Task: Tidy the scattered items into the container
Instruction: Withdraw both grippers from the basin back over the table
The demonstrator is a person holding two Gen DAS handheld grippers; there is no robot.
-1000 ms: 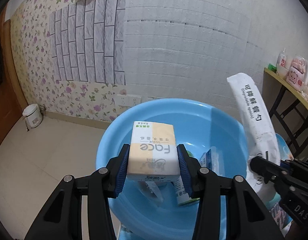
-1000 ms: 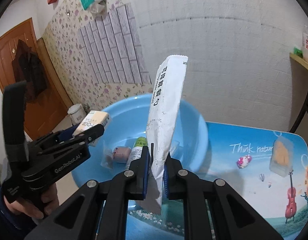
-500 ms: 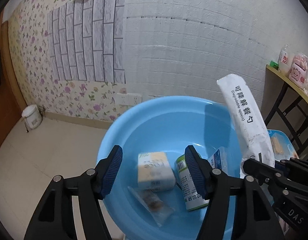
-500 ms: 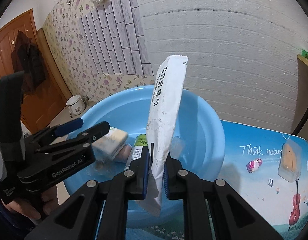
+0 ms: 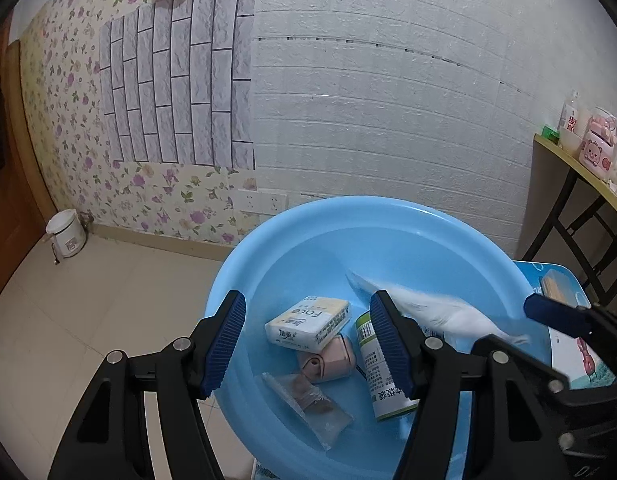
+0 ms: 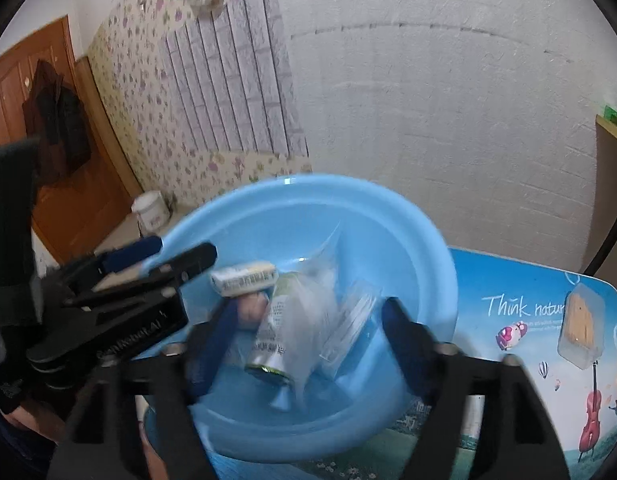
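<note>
While both hand-held grippers gape apart, the white packet [image 5: 440, 312] lies blurred in the basin [image 5: 308, 224] beyond them

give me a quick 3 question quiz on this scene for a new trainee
1. True or false: the right tongs are clamped on the white packet.
2. Multiple choice: where does the tissue pack lie? A) on the printed table B) inside the blue basin C) between the left tongs' pads
3. Fill in: a clear box of yellow-brown contents sits outside the basin on the printed ____.

Key: 1 false, both tongs are open and the blurred packet is in the basin; 2 B; 3 table.
</note>
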